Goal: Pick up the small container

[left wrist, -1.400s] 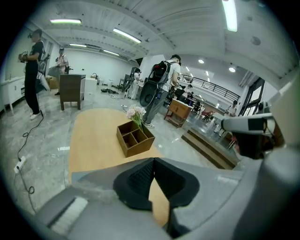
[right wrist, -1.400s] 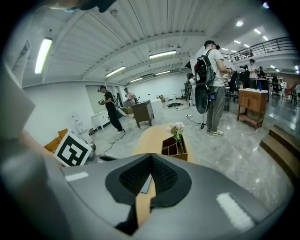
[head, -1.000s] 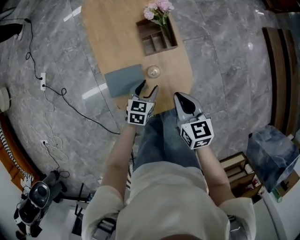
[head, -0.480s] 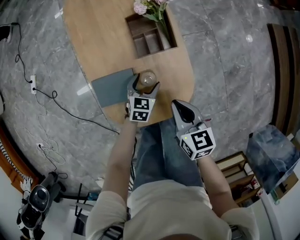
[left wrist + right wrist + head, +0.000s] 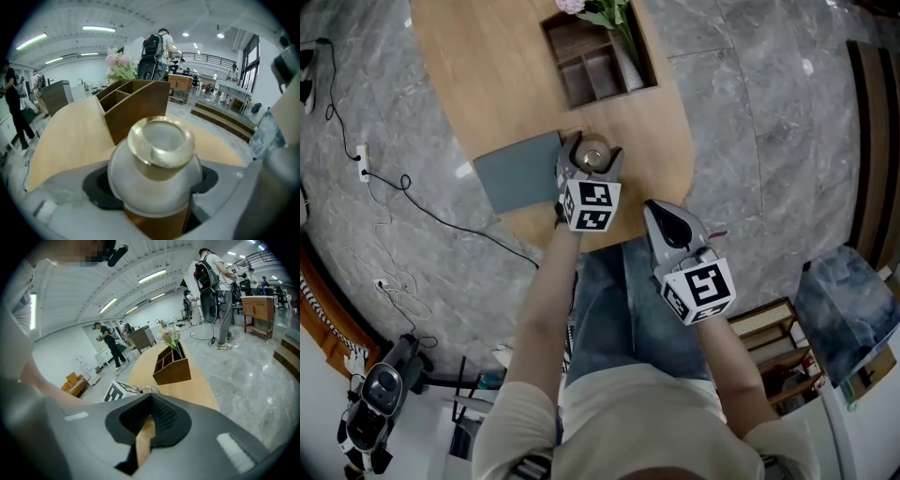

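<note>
The small container [image 5: 592, 156], a squat jar with a clear round lid, stands on the light wooden table [image 5: 487, 84] near its front edge. My left gripper [image 5: 593, 148] is open, and its jaws have just been opening. The jar stands between them with dark gaps on both sides. In the left gripper view the small container [image 5: 161, 140] fills the middle, its lid close to the camera. My right gripper [image 5: 659, 208] hangs at the table's front edge, to the right of the jar and apart from it. Its jaws [image 5: 149, 397] are shut with nothing held.
A grey mat [image 5: 516, 171] lies on the table just left of the jar. A dark wooden organiser [image 5: 595, 61] with pink flowers [image 5: 600, 11] stands further back. Cables [image 5: 394, 187] trail over the marble floor at the left. Shelving [image 5: 778, 337] stands at the right.
My left gripper has come down and forward from short of the jar until its jaws stand on either side of it, opened wider. The right gripper has sunk a little.
</note>
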Available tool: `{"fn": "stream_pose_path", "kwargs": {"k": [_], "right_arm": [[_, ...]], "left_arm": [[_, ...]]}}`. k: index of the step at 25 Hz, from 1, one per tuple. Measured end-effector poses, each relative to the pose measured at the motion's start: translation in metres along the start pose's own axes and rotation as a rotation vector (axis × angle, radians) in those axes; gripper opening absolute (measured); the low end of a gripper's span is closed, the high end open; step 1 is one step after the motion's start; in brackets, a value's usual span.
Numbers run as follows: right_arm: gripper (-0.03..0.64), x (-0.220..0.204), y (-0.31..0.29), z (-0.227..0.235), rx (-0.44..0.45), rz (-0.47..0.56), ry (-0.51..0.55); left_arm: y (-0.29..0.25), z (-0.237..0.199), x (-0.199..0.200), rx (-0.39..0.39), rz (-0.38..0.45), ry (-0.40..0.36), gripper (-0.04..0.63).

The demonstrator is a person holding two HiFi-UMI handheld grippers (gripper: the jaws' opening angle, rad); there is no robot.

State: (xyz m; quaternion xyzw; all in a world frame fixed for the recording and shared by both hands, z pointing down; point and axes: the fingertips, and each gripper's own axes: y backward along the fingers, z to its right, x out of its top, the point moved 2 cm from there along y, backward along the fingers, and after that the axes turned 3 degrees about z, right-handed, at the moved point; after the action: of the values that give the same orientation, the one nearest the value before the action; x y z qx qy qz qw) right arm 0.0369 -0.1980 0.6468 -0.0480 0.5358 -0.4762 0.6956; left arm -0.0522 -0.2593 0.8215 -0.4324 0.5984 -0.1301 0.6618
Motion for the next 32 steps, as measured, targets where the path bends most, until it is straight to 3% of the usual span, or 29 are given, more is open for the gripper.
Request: {"fn": "stream_pose_path", "kwargs": {"k": [11,17,32], "right_arm": [[-0.002,-0.002,0.003,0.001,-0.008,0.013,-0.021],[-0.002,0.004,0.013,-0.008,-0.012,0.035,-0.014],[-0.002,0.02,0.056,-0.05,-0.05,0.127,0.034]], "left_arm": [[-0.001,-0.003,-0.001,0.012,-0.019,-0.015,0.354],[0.004,-0.003,-0.004,-0.002,-0.059,0.039,0.354],[0.096,0.021,-0.007,-0.033,-0.042,0.136,0.354]]}}
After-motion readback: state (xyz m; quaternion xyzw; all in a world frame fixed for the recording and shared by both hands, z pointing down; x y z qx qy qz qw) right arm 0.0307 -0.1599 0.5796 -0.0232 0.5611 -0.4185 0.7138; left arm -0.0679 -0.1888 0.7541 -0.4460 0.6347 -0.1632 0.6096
